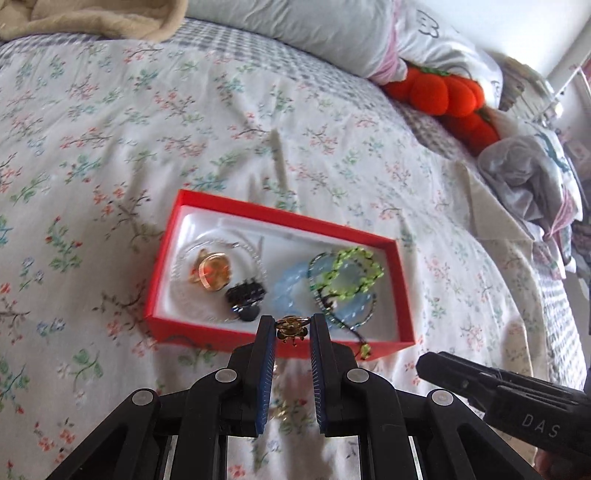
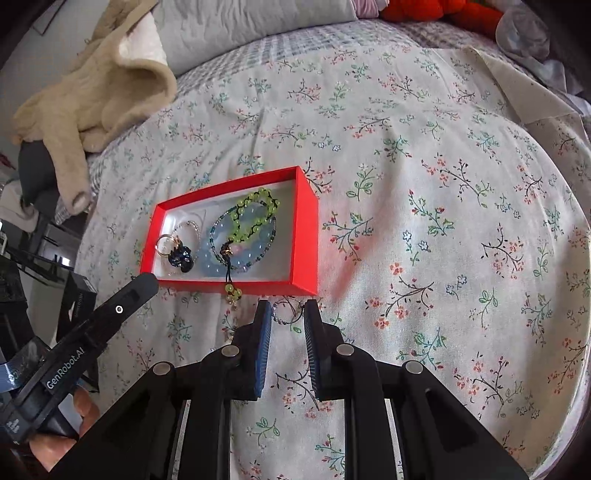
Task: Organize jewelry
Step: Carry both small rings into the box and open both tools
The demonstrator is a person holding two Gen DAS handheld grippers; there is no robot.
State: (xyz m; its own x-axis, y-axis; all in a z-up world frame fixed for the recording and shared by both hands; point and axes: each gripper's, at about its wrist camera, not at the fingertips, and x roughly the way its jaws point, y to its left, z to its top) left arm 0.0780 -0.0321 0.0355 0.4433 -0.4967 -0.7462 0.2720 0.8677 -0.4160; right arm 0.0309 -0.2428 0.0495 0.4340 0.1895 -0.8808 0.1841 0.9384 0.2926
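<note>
A red box (image 1: 221, 338) with a white lining lies on the flowered bedspread. It holds a gold ring (image 1: 210, 271), a black charm (image 1: 245, 293), a pale blue bead bracelet (image 1: 291, 291) and a green bead bracelet (image 1: 356, 273), whose tassel hangs over the near wall. My left gripper (image 1: 293, 326) is shut on a small gold brooch (image 1: 291, 328) at the box's near wall. My right gripper (image 2: 287, 312) is shut on a thin silver bead bracelet (image 2: 286, 314) just in front of the box (image 2: 306, 236) in the right wrist view.
Pillows (image 1: 295, 29) and an orange plush (image 1: 443, 92) lie at the bed's head. A beige fleece garment (image 2: 96, 96) lies far left. Crumpled clothes (image 1: 528, 177) lie at the right edge. The right gripper's body (image 1: 509, 398) shows at lower right in the left wrist view.
</note>
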